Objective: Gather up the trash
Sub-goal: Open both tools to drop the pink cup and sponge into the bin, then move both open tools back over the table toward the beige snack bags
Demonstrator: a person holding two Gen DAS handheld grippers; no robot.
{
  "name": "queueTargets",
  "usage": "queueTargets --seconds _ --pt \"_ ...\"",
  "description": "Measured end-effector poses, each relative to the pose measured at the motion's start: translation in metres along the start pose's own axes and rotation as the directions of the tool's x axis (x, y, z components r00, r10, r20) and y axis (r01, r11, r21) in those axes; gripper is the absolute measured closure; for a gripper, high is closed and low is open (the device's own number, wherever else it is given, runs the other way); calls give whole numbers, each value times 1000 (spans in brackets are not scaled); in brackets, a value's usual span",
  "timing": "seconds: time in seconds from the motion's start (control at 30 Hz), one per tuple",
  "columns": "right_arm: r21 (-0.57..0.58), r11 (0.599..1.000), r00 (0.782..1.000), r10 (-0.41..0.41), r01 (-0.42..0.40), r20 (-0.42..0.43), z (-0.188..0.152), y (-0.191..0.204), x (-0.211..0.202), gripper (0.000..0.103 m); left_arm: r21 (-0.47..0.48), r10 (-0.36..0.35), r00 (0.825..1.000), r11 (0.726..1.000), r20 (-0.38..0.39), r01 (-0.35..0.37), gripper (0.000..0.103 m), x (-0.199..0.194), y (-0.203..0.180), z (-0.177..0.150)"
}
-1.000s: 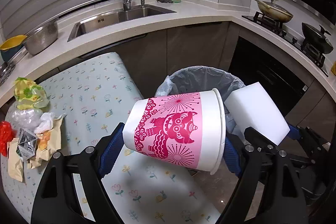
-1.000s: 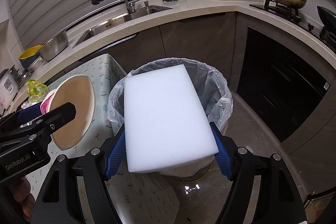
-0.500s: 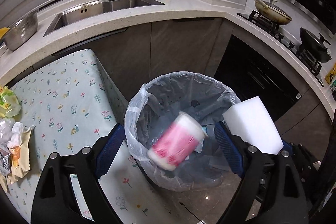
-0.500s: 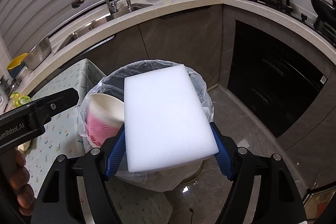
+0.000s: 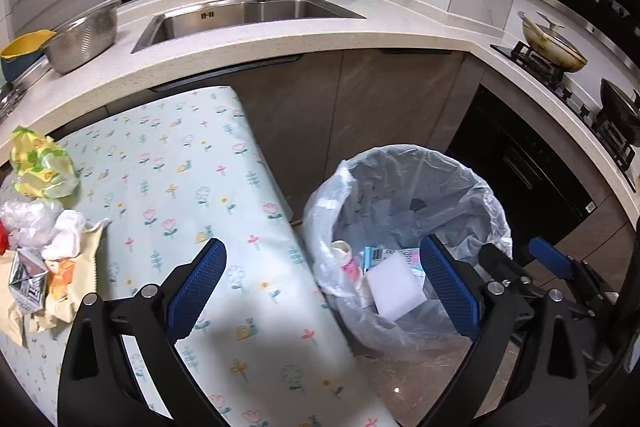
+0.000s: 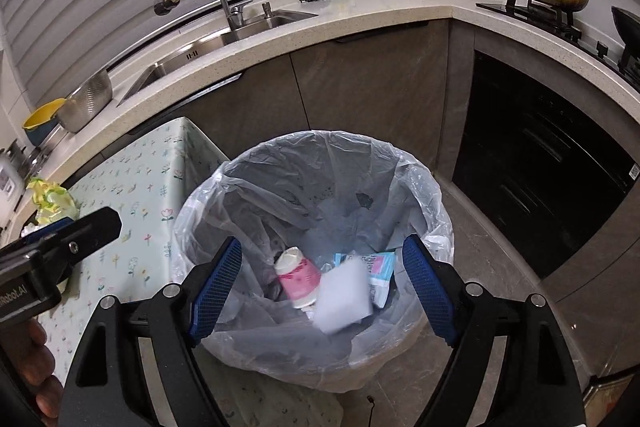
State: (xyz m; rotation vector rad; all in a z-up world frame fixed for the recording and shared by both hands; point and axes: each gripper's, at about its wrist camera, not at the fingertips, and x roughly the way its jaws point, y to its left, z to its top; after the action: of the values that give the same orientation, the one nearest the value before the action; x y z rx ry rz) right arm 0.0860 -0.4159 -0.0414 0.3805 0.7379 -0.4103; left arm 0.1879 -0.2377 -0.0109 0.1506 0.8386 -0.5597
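The round trash bin with the see-through grey plastic bag (image 6: 280,195) holds a white paper cup with a pink picture (image 6: 298,277), a plain white foam block (image 6: 344,297) and a light blue and pink packet (image 6: 380,267). The table cloth is pale mint green with little pink, yellow and blue flowers (image 5: 168,187), and on it lie a yellow and green crinkly wrapper (image 5: 40,169) and some white, cream and orange scraps (image 5: 48,259), with what may be a bit of red at the edge. Both black grippers have bright blue dotted finger pads (image 5: 196,291).

Right tool (image 6: 322,285) gapes empty above foam block (image 6: 343,297) in bin (image 6: 420,187).
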Motion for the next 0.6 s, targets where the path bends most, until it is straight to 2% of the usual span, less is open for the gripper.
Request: queueTargets --seconds 0.6 --pt "-53 997 998 55 -53 34 -28 59 -62 20 -18 112 992 994 64 -112 10 -63 42 -33"
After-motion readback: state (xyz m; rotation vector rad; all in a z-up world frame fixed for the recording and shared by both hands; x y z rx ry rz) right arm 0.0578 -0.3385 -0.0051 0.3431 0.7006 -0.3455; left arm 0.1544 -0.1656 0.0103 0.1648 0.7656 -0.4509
